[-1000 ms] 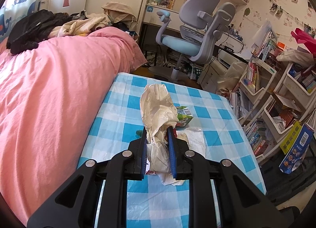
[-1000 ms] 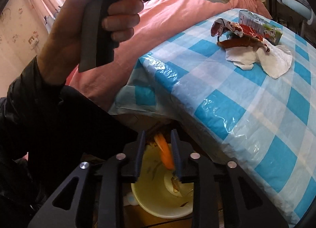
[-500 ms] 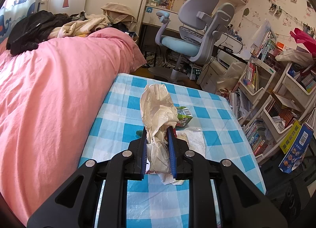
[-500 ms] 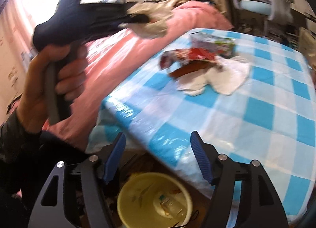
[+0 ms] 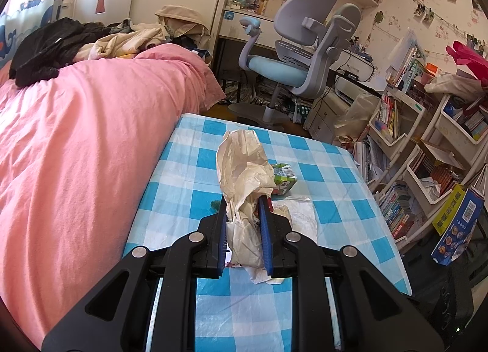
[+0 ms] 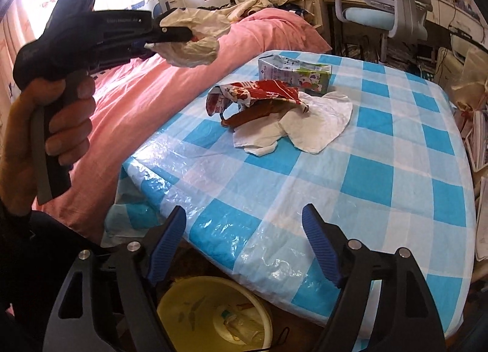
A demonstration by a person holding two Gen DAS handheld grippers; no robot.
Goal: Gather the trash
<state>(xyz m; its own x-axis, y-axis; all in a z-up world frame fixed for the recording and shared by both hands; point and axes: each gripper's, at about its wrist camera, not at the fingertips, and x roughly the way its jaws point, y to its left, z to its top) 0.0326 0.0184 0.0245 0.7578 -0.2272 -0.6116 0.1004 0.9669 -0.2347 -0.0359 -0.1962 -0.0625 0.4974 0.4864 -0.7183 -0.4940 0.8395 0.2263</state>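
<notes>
The left gripper [image 5: 243, 224] is squeezing a crumpled cream paper bag [image 5: 244, 175]. Its blue pads are pressing the bag on both sides, so the jaws are nearly closed on it. In the right wrist view, a hand [image 6: 58, 126] is holding that gripper up in the air, over the edge of the pink bed cover [image 6: 146, 92], and the bag [image 6: 195, 34] is sticking out past the tips.

The right gripper [image 6: 244, 242] is opening its jaws, and they are standing wide apart. Nothing is sitting between them. It is hanging over the near edge of the table.

A blue and white checked tablecloth [image 6: 381, 175] is covering the table. More trash is lying in a small pile on it. A red snack wrapper [image 6: 259, 92] is resting on top of a brown strip [image 6: 247, 117]. A white crumpled tissue [image 6: 308, 129] is lying under and beside them. A small drink carton [image 6: 299, 74] is lying on its side just behind the wrapper.

A yellow bin [image 6: 195, 306] is sitting on the floor under the table edge, below the right gripper. Some trash is already lying inside it.

A blue and grey desk chair [image 5: 299, 56] is standing well behind the table.
</notes>
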